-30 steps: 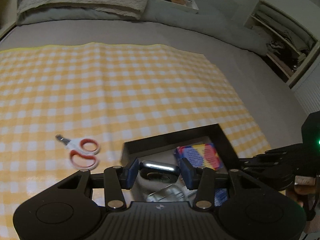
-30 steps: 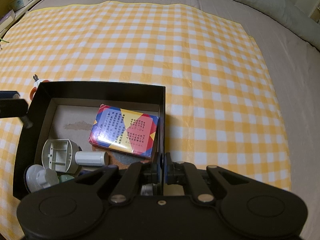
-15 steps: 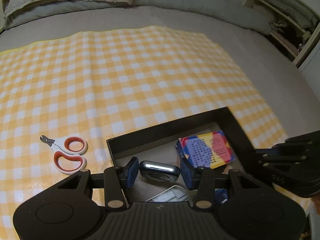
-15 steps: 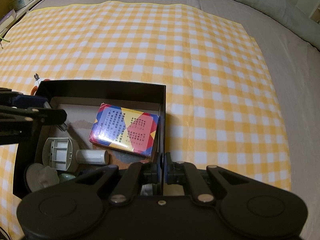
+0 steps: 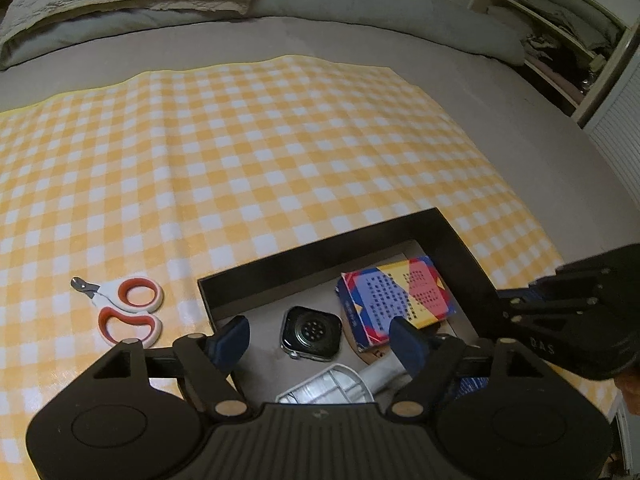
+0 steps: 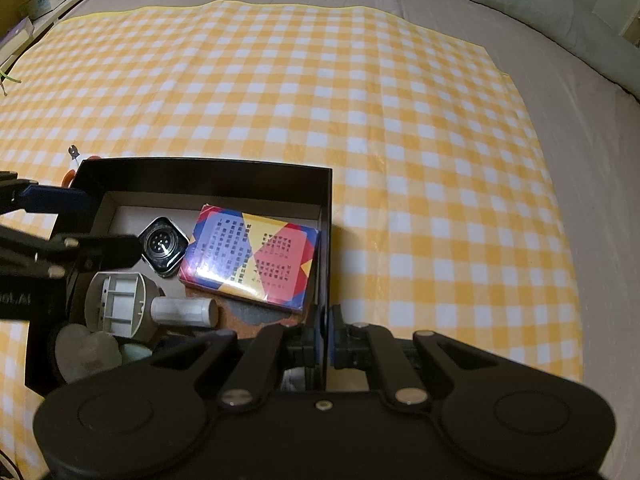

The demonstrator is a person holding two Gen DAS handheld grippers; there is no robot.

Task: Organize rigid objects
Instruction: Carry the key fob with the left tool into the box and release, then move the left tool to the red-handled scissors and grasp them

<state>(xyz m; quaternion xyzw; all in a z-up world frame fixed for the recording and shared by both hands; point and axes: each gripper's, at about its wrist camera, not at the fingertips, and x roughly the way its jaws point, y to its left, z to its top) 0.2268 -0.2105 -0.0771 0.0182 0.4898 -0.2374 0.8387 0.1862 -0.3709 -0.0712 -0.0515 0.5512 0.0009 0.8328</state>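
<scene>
**Watch body lies in the black box as the left gripper spreads above it**

The watch body (image 5: 311,333), a dark rounded square with a ring of sensor dots facing up, lies flat on the grey floor of the black box (image 5: 316,246). It sits apart from both blue pads of the left gripper (image 5: 320,336), whose jaws are opening with the watch below and between them but not touched. That gripper tilts steeply down over the near left part of the box.

Just right of the watch lies a colourful packet (image 5: 396,300) in blue, yellow and red, printed with rows of small characters too fine to read. Nearer the camera, a grey ribbed plastic part (image 6: 116,306) and a white cylinder (image 6: 184,311) lie side by side, with a pale heart-shaped piece (image 6: 86,354) in the near left corner.

The right gripper (image 6: 325,334) points steeply down at the box's right wall, its jaws closed tight on that thin black wall. In the left wrist view the letters "DAS" show on its body.

The box rests on a yellow-and-white checked cloth (image 5: 256,152) spread over a grey bed (image 5: 520,120). Left of the box, on the cloth, lies a pair of red-and-white clippers (image 5: 128,310) with looped handles.
</scene>
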